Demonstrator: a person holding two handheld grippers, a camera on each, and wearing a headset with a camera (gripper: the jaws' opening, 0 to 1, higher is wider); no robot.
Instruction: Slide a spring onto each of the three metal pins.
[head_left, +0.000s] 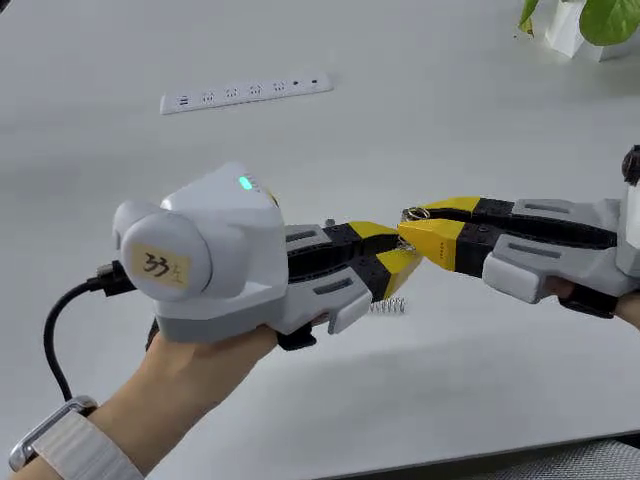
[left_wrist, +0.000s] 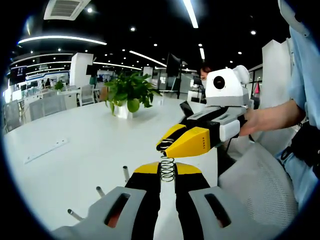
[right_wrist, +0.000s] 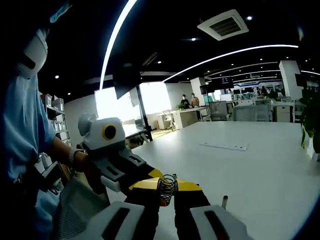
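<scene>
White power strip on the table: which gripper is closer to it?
Left. The left gripper is held right in front of the long white plastic power strip; the right gripper reaches in from farther to the right.

On the white table (head_left: 420, 130) a power strip (head_left: 246, 91) is laid flat; a potted plant (head_left: 580, 25) is set; a loose spring (head_left: 387, 306) is seen; three pins (left_wrist: 100, 191) are stood upright.

On the back of your left hand-held gripper (head_left: 402, 250) sits a yellow sticker (head_left: 163, 266) with handwritten black marks that read roughly as "33" plus one more character (that last one I cannot make out). In the left gripper view, the yellow jaw of your right hand-held gripper (left_wrist: 162, 147) carries a short line of small dark print (left_wrist: 202, 143), too small to read.
</scene>
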